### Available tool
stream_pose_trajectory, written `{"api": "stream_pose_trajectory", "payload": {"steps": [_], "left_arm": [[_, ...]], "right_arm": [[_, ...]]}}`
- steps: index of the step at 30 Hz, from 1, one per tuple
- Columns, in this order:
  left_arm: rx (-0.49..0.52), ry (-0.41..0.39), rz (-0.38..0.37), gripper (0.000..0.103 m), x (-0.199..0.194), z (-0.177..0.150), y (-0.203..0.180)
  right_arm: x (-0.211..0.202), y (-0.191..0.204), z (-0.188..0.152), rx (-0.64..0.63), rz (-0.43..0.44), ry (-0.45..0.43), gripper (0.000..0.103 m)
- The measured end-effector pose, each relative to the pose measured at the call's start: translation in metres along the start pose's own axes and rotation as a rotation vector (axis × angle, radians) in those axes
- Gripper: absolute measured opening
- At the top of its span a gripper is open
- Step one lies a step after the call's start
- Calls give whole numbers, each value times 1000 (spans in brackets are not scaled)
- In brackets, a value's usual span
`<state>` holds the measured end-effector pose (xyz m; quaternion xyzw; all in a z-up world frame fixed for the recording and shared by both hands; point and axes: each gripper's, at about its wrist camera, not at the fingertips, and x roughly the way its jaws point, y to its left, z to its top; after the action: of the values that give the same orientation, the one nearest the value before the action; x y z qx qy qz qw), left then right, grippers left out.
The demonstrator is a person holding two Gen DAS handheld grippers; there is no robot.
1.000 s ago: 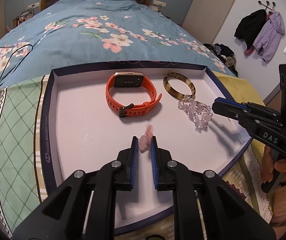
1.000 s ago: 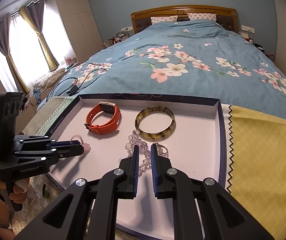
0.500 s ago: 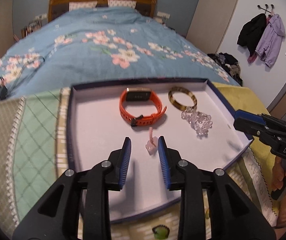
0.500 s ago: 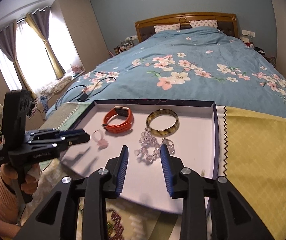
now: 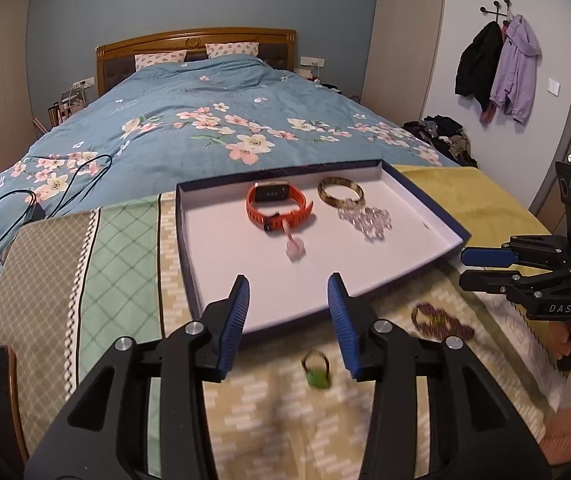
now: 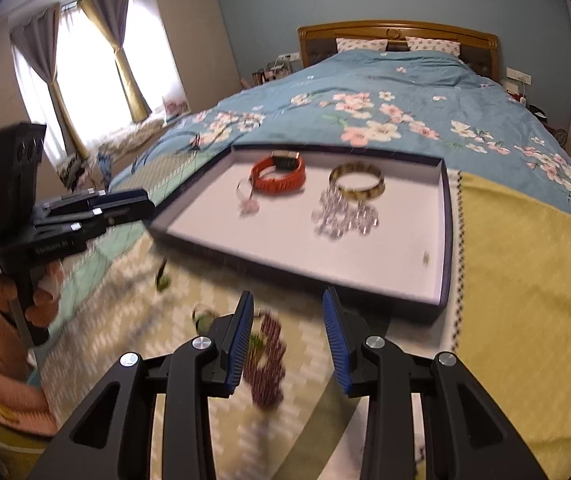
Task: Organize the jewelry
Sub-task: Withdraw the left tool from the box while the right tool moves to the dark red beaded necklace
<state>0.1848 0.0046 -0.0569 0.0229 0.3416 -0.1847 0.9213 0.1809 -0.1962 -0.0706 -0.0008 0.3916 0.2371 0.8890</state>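
Left gripper [image 5: 288, 298] parted, holding nothing (jaws just widened), right gripper [image 6: 288, 314] likewise, patterned blanket [image 5: 117, 240], floral bed [image 5: 205, 120], tray [image 5: 425, 204].

The tray [image 5: 425, 200] looks like matt white card. The watch [image 5: 277, 204] has a matt orange rubbery strap, the bangle [image 5: 340, 192] glossy mottled plastic, the beads [image 5: 365, 218] clear, perhaps glass. Woven cloth [image 5: 97, 264] lies lower left.

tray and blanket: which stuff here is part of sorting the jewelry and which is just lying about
Job:
tray
orange watch
bangle
crystal bracelet
pink ring
green ring
purple bracelet

Lying about:
black cable
hanging jackets
pillows
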Motion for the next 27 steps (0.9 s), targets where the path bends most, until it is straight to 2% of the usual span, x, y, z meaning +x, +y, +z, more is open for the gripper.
{"api": "stream_pose_trajectory", "payload": {"steps": [4,9,17,23,25,27], "left_arm": [[-4,12,-7,42,-8,-19,-4],[20,42,-11,44,-11,-37,-10],[40,88,-14,44,-1,-47,-19],[21,118,-23,44,7,-48,-17],[17,123,-24,44,9,-48,-17],[15,128,-27,43,10,-48,-17]], "right_arm": [[4,5,-17,-3,3,51,34],[1,7,-33,9,0,73,34],[2,11,-39,12,-8,89,34],[7,18,-40,-26,-47,105,33],[7,20,-40,-40,-65,106,29],[7,21,-40,-47,-75,107,18]]}}
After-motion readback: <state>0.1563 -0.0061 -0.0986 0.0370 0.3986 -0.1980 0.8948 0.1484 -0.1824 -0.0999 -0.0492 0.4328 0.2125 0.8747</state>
